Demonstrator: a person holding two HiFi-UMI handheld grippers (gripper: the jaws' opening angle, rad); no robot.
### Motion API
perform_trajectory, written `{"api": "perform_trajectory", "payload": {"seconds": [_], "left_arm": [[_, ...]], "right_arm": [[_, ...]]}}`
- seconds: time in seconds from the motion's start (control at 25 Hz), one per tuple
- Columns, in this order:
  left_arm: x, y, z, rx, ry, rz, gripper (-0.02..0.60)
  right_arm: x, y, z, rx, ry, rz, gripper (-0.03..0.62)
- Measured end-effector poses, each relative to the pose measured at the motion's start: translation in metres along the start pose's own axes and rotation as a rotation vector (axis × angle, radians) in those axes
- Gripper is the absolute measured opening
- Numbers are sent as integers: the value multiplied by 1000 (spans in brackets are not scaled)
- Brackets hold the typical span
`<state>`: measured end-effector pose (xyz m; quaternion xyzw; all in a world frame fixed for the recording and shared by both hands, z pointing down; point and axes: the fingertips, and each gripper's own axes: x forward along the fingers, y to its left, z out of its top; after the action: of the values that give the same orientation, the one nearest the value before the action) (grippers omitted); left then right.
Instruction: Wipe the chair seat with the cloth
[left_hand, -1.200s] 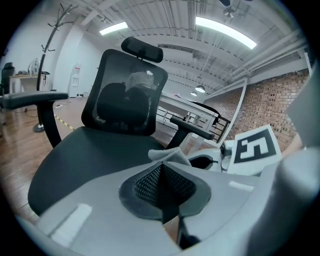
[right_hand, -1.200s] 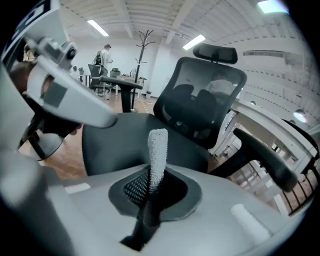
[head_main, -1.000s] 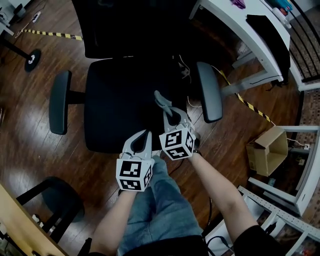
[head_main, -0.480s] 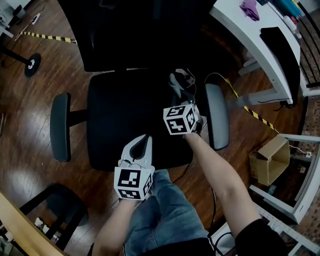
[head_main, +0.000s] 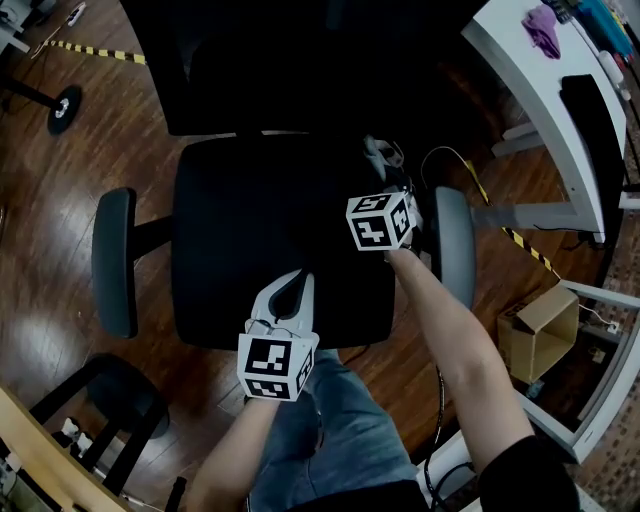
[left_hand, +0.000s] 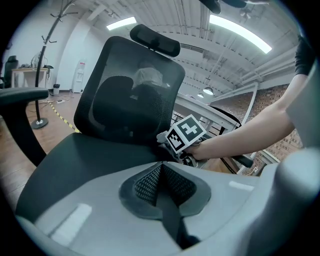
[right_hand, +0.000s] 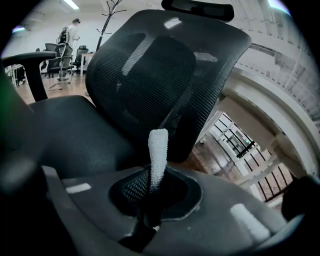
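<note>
Black chair seat (head_main: 250, 250) lies under both grippers. The right gripper (head_main: 381, 155) is clamped on a white cloth (right_hand: 158, 150), a strip of which stands up from the pinched jaws, at the seat's rear right corner beside the grey armrest (head_main: 452, 245). The left gripper (head_main: 293, 290), jaws pressed together on nothing, sits over the seat's front edge

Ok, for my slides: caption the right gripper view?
Right gripper pinching a white cloth, facing the chair's mesh backrest.
</note>
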<state>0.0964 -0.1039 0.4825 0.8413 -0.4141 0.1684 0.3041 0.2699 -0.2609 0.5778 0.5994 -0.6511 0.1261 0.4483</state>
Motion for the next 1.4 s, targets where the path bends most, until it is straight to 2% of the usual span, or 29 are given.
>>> {"api": "perform_trajectory", "payload": {"seconds": [0.24, 0.56, 1.04, 1.4], "left_arm": [[1, 7, -6, -7, 6, 3, 3], [-19, 3, -17, 3, 2, -11, 3], [-74, -14, -49, 48, -3, -29, 3], [-121, -30, -89, 58, 20, -52, 3]], "right_arm": [[0, 11, -9, -24, 4, 23, 6], [-37, 46, -27, -56, -21, 42, 6], [-117, 93, -90, -76, -36, 43, 6], [-194, 121, -150, -75, -24, 26, 6]]}}
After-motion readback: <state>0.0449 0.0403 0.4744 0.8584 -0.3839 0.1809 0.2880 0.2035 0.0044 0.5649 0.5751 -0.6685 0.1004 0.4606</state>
